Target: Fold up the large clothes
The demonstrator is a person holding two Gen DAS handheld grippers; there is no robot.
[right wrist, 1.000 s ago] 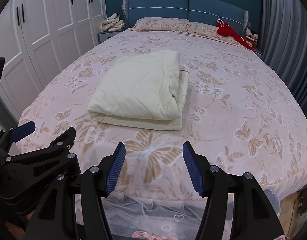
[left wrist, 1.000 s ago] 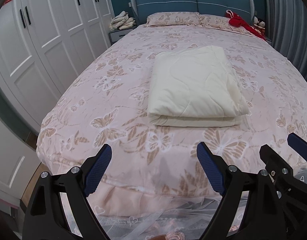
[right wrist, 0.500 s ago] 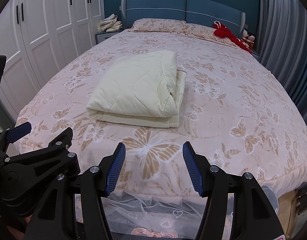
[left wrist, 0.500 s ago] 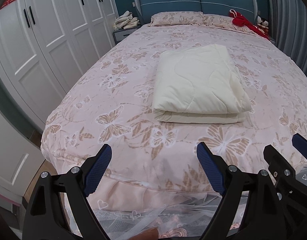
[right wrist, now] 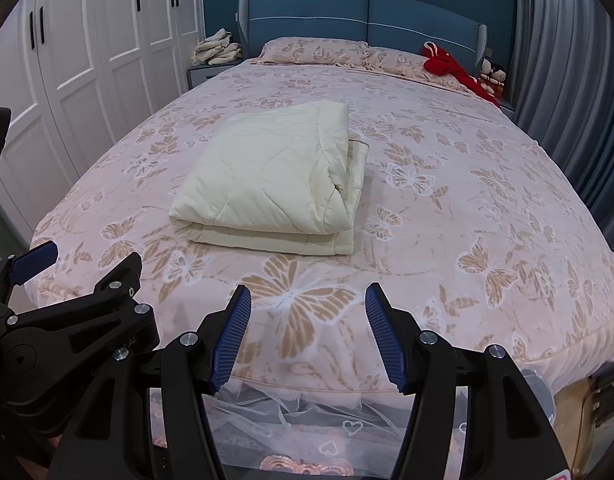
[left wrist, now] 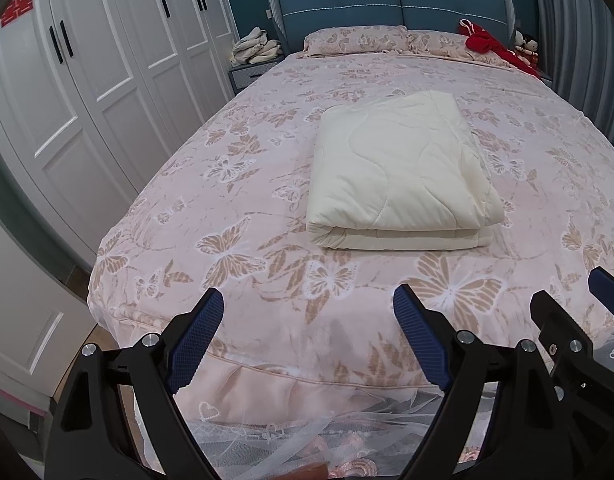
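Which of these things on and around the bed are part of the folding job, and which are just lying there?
Part of the job:
cream quilt, folded
left hand-held gripper, open
right hand-held gripper, open

Just lying about:
red garment
pillows
pile of cloth on nightstand
dolls

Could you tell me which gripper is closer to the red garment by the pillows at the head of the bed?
Right, by a small margin. The red garment lies on the far right of the bed. The right gripper stands at the foot on that side; the left gripper is further left, so farther away.
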